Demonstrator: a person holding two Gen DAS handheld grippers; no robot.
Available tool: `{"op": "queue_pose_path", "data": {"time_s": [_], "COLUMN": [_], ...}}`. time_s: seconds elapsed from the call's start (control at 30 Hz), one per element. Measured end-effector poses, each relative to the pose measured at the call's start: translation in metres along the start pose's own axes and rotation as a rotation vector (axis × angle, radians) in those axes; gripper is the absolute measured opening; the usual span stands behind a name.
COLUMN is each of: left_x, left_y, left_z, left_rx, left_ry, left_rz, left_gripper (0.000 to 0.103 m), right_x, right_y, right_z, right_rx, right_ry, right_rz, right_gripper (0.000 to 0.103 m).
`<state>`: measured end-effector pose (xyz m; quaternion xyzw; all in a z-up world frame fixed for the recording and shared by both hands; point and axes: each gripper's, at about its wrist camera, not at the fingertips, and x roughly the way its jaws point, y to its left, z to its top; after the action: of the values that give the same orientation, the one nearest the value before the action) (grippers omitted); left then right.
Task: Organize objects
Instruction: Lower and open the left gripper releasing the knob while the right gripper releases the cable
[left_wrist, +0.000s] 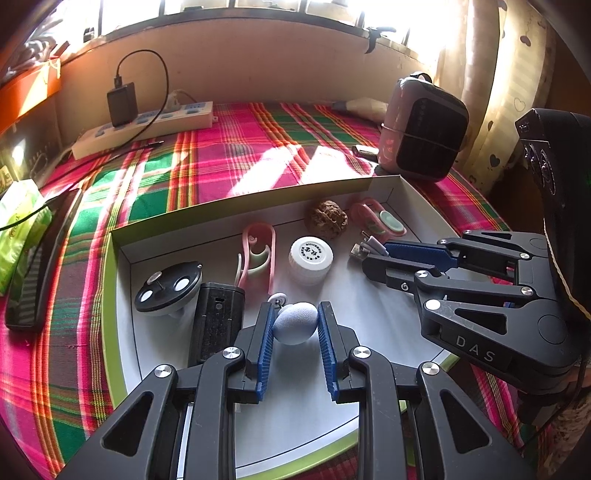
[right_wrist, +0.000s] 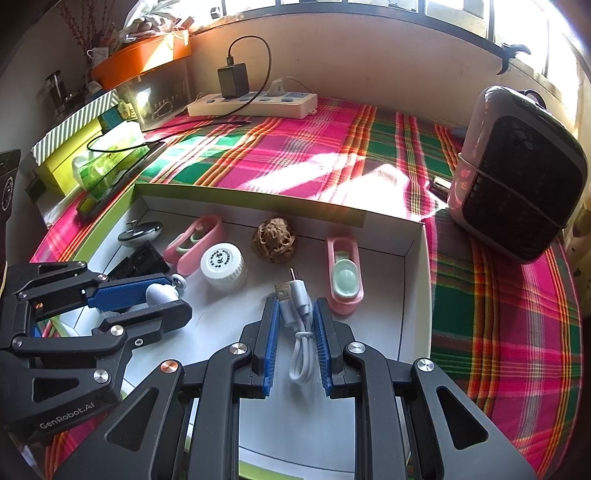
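A shallow white box with a green rim lies on the plaid cloth and holds the objects. My left gripper is shut on a pale grey-blue ball, low over the box floor; the ball also shows in the right wrist view. My right gripper is closed around a folded white USB cable, whose plugs stick out past the fingertips. In the box lie a walnut, a white bottle cap, two pink clips, a black round disc and a black block.
A pink and black fan heater stands right of the box. A white power strip with a black charger sits by the back wall. A green tissue pack and a dark flat object lie left of the box.
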<state>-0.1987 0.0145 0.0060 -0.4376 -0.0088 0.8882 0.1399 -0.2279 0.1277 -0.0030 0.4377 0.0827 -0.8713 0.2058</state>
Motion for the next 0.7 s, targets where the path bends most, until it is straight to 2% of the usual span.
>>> {"op": "queue_pose_path", "data": {"time_s": [0.43,0.7], "left_x": [0.0004,0.0003], "left_y": [-0.0001,-0.0013], "left_z": [0.0002,-0.0019], "left_rx": [0.000,0.006], "left_ry": [-0.001,0.002], "left_rz": [-0.001,-0.004], "left_gripper": [0.022,0.028], "right_x": [-0.0024,-0.0063], "right_y": [0.0012,-0.0021], "right_z": [-0.0004,-0.0012], "right_rx": [0.005,0.023], "right_ry": [-0.011,-0.021], "right_rz": [-0.009,-0.016], "right_gripper": [0.020,0.021]}}
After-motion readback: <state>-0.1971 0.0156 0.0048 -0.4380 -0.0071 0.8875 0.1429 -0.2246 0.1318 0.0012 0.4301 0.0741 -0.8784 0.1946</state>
